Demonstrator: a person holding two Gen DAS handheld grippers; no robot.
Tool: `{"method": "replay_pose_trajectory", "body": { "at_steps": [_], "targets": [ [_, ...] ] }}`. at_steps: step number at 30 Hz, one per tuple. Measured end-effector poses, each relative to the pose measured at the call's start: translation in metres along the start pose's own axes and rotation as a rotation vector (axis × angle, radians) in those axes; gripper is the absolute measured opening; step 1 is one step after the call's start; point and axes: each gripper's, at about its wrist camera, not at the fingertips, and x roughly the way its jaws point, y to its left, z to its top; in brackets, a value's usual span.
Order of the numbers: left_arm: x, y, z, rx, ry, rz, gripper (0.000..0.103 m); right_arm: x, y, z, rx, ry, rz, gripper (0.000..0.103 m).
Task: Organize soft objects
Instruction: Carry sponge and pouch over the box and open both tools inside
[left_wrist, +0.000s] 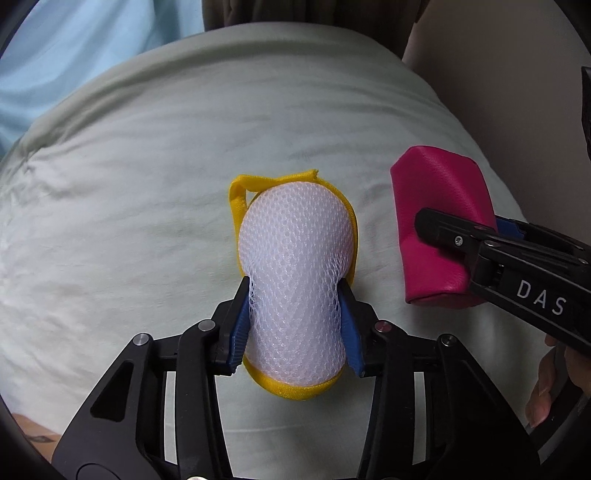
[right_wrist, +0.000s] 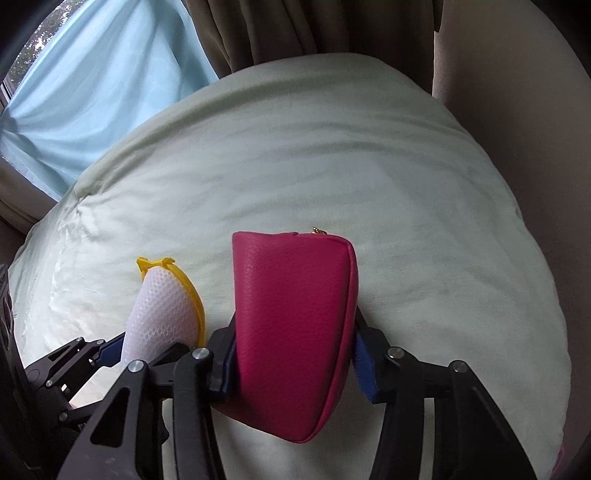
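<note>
A white mesh sponge with yellow trim (left_wrist: 295, 251) is squeezed at its waist between the blue pads of my left gripper (left_wrist: 294, 291), which is shut on it just above the pale bedcover (left_wrist: 147, 184). To its right a pink leatherette pouch (left_wrist: 436, 184) is clamped by my right gripper (left_wrist: 465, 221). In the right wrist view the pouch (right_wrist: 291, 314) stands on edge between the pads of my right gripper (right_wrist: 295, 325), its gold zip pull at the top. The sponge (right_wrist: 162, 314) shows beside it on the left.
The bedcover (right_wrist: 332, 166) is soft and wrinkled and fills most of both views. A light blue curtain (right_wrist: 92, 92) and brown drapes (right_wrist: 277, 29) hang beyond its far edge. A beige wall (right_wrist: 535, 147) borders the right side. A person's hand (left_wrist: 546, 387) grips the right tool.
</note>
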Motion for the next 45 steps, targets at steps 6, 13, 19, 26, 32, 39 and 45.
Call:
{"method": "replay_pose_trajectory", "body": {
  "at_steps": [6,13,19,26,32,39,45],
  "targets": [
    [-0.06,-0.002,0.01,-0.018,-0.061,0.012,0.039,-0.056,0.007,0.006,-0.009,-0.051,0.017,0.046],
    [-0.156,0.002,0.011,-0.063,-0.126,0.024,0.039,-0.142,0.032,0.012,-0.048,-0.113,0.044,0.046],
    [-0.251,0.022,-0.009,-0.137,-0.188,0.055,0.039,-0.218,0.067,0.004,-0.078,-0.126,0.093,0.046],
    [-0.328,0.07,-0.05,-0.221,-0.232,0.122,0.039,-0.277,0.132,-0.021,-0.15,-0.116,0.163,0.046],
    [-0.374,0.132,-0.104,-0.275,-0.222,0.188,0.039,-0.293,0.195,-0.056,-0.187,-0.084,0.235,0.046],
    [-0.392,0.208,-0.159,-0.31,-0.165,0.244,0.039,-0.281,0.265,-0.093,-0.192,-0.033,0.257,0.046],
    [-0.385,0.26,-0.198,-0.32,-0.095,0.231,0.039,-0.259,0.309,-0.122,-0.198,0.013,0.216,0.046]
  ]
}}
